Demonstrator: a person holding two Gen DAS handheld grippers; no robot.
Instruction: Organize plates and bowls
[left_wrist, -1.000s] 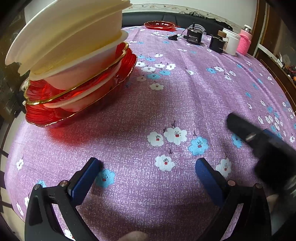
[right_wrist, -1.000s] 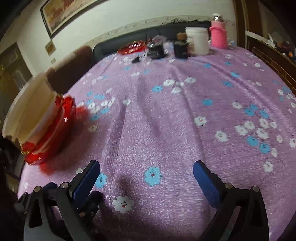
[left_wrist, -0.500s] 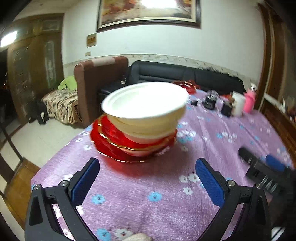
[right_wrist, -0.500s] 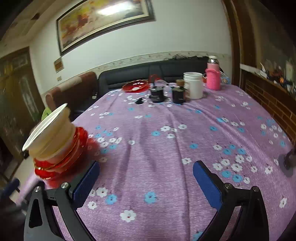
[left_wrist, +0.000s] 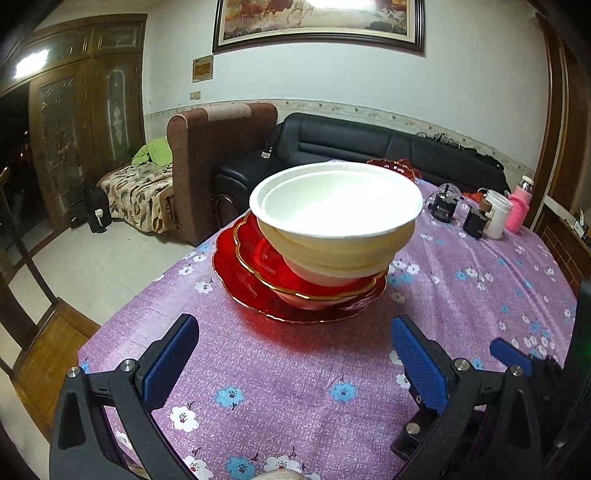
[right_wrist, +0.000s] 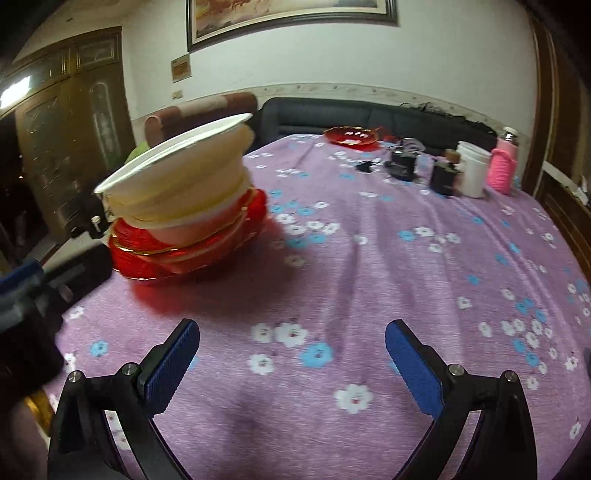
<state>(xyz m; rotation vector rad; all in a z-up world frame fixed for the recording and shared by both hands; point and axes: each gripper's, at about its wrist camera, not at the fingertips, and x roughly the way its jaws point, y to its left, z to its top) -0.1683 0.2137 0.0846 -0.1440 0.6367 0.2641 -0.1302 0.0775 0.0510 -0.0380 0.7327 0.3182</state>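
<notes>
- Left gripper (left_wrist: 293, 354): spread wide, blue pads (left_wrist: 168, 363) parted with nothing between, held above the purple flowered tablecloth (left_wrist: 295, 387), pointed at the stack.
- Right gripper (right_wrist: 291, 356): likewise wide apart and empty, blue pads (right_wrist: 413, 363) over bare cloth, well to the right of the stack; also seen at the right edge of the left wrist view (left_wrist: 513, 356).
- Stack of bowls and plates (left_wrist: 317, 243): near the table's left edge, straight ahead of the left gripper but apart from it.
- Bottom of stack: broad red plate (left_wrist: 229, 273) with gold rim, lying on the cloth.
- Above it: second red gold-rimmed dish (left_wrist: 255, 254), with white bowls nested inside.
- Top: large white bowl (left_wrist: 336, 206), leaning noticeably, rim tilted rather than level; same tilt plain in the right wrist view (right_wrist: 177, 166).
- Far end of table: another red plate (right_wrist: 351, 136), alone, well apart from the stack.
- Beside that, toward the right: small black devices (right_wrist: 402, 164), a white container (right_wrist: 472, 170) and a pink bottle (right_wrist: 502, 170), grouped close together.
- Behind the table: black sofa (left_wrist: 369, 144) and brown armchair (left_wrist: 218, 147).
</notes>
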